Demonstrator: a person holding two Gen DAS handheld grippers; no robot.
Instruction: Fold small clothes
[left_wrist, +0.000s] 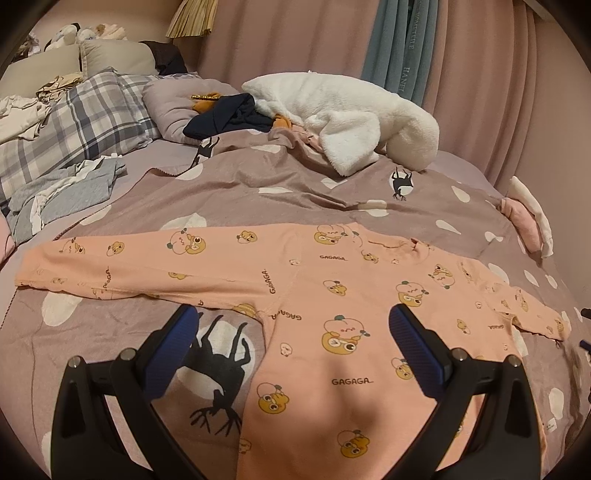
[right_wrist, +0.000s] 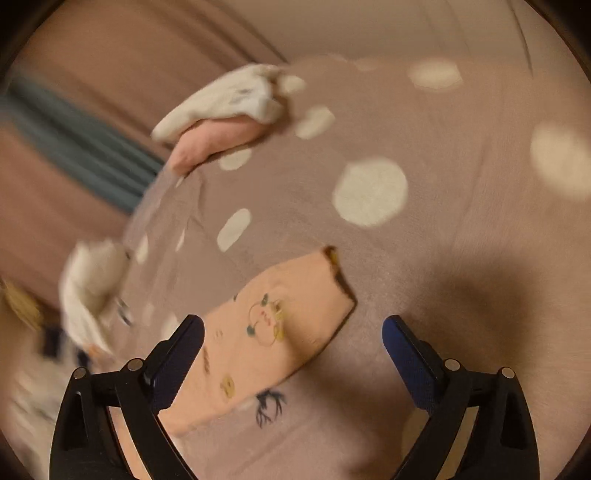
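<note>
Peach long-sleeved top spread flat on the spotted duvet, front down or up unclear, both sleeves out to the sides. Step in hand, judged: folding a sleeve inward. Best done by pinching the right sleeve cuff at its edge, lifting only slightly, laying it straight across the body, then smoothing.

Left gripper wide open above the top's body, holding nothing. Right gripper wide open over the cuff, pads clear of cloth; view blurred.

Pink top's hem cut off below
</note>
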